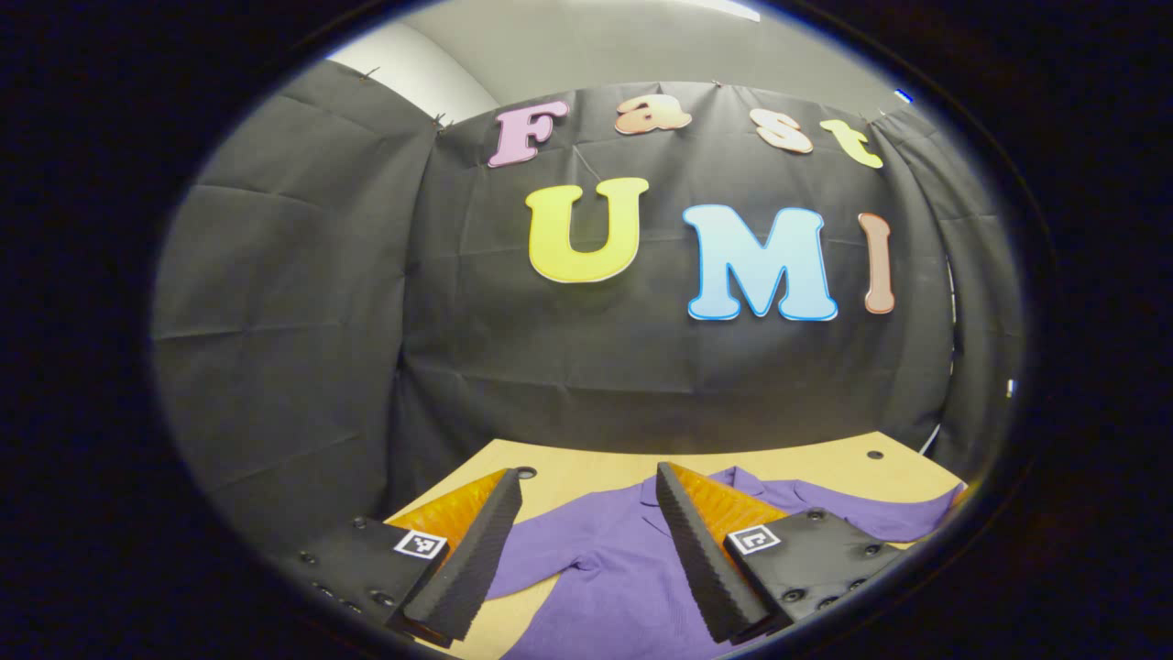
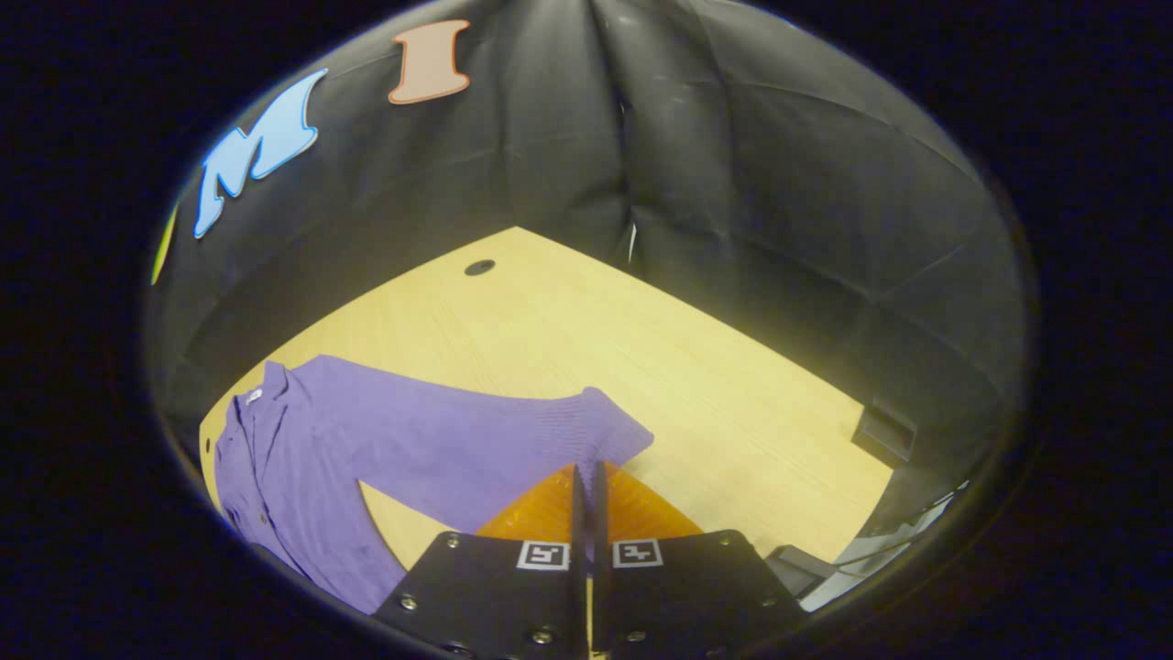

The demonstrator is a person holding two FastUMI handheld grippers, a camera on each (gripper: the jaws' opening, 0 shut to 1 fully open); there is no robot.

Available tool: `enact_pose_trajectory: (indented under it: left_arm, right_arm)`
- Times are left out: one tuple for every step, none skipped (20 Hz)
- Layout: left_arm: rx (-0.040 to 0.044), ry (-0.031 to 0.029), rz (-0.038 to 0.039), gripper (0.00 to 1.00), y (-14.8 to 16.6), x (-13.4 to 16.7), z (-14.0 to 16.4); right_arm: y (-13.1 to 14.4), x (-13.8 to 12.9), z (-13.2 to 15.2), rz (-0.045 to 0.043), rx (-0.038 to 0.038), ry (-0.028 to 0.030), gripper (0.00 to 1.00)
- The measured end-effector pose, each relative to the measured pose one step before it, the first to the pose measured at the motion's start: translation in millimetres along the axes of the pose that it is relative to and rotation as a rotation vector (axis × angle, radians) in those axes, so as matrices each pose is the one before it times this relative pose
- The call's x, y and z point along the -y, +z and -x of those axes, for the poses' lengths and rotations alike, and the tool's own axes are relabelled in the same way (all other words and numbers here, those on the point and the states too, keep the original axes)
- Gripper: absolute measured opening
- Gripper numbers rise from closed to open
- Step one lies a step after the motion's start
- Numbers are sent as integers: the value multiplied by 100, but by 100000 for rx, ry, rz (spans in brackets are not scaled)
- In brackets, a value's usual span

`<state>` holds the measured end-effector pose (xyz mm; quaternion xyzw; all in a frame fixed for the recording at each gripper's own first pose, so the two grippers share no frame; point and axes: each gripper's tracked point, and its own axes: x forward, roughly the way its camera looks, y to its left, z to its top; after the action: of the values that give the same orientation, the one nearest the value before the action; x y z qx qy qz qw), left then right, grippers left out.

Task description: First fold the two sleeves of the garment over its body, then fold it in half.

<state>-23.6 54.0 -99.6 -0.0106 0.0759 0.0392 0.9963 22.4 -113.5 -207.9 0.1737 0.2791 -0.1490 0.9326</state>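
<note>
Fingers [image 2: 586, 495] together; sleeve [image 2: 513, 440] edge hidden (grip unclear).

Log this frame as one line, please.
phase: pre-fold | purple garment: flat on table, sleeves unfolded | left gripper: open above garment | right gripper: shut, near cuff

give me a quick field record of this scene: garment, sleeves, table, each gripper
garment: purple collared top lying flat on the table, not yet folded
sleeve: one long sleeve stretched out over the table, cuff just ahead of the right gripper
table: light wooden top with round cable holes
left gripper: fingers wide apart above the garment, holding nothing
right gripper: fingers closed together, nothing seen between them, just short of the cuff
</note>
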Motion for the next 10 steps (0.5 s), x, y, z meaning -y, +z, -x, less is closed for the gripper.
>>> enact_pose_trajectory:
  left_arm:
    - [130, -1249, 449, 96, -82, -152, -271]
    - [213, -1461, 398, 96, -36, -101, -202]
    - [275, -1612, 297, 96, 128, -199, -297]
    - [413, -1477, -9, 96, 95, -237, -326]
    - [264, -1263, -133, 96, -19, -247, -201]
    - [257, -1196, -21, 96, -43, -337, -195]
    - [168, -989, 110, 96, -57, -605, -21]
    - [79, -652, 247, 96, -32, -573, -142]
    - [-58, -582, 266, 96, 106, -634, -187]
    - [-36, -192, 92, 96, -92, -706, -79]
  right_arm:
    - [709, -683, 1111, 940, 2805, 339, 3]
    - [655, -868, 1106, 1241, 3029, 257, 2]
    - [678, -925, 950, 1800, 2759, -111, 2]
    - [548, -798, 939, 1751, 2672, -243, 3]
    - [657, -990, 790, 1868, 2355, 64, 3]
    - [435, -965, 593, 2065, 2044, -152, 3]
    - [407, -1054, 680, 1831, 1525, 424, 3]
    - [320, -1306, 477, 964, 1380, 1204, 2]
    - [255, -1403, 584, 6, 719, 1783, 2]
    - [153, -1251, 517, 330, 1003, 1158, 2]
